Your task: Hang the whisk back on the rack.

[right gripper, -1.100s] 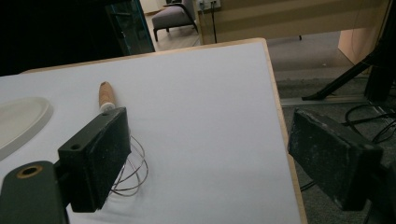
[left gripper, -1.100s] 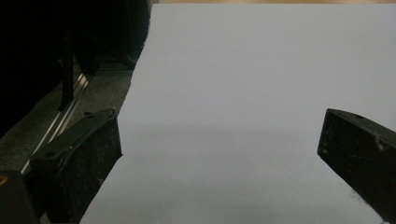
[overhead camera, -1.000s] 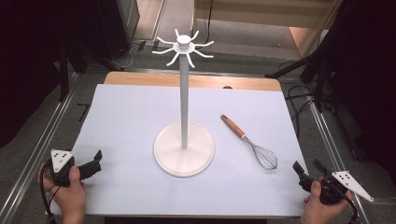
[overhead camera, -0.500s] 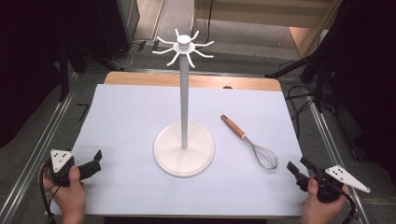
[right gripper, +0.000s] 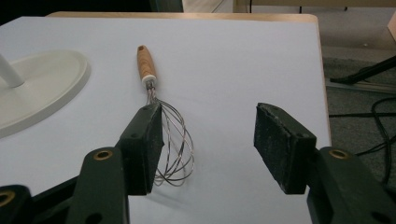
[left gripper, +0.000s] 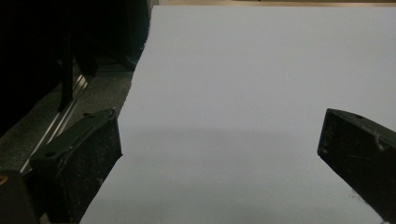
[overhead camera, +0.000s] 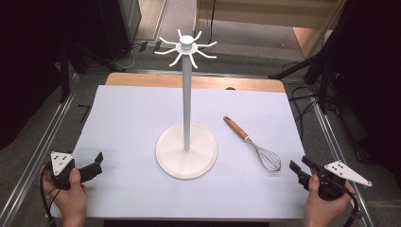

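Observation:
A whisk (overhead camera: 255,144) with a wooden handle and wire head lies flat on the white table cover, right of the white stand (overhead camera: 187,151). The stand has a round base, a tall post and curved hooks (overhead camera: 187,46) at the top. My right gripper (overhead camera: 299,167) is open at the table's right front, just right of the wire head. In the right gripper view the whisk (right gripper: 161,121) lies partly behind the left jaw of the right gripper (right gripper: 208,135). My left gripper (overhead camera: 97,162) is open at the left front, over bare cover (left gripper: 243,84), with nothing between its jaws.
The white cover (overhead camera: 132,123) lies over a wooden table whose far edge (overhead camera: 198,82) shows. Metal rails (overhead camera: 47,142) run along both sides. Cables (overhead camera: 302,97) and dark stand legs lie on the floor to the right and at the back.
My right gripper has moved left and a little forward, toward the whisk's wire head. The left gripper has stayed put.

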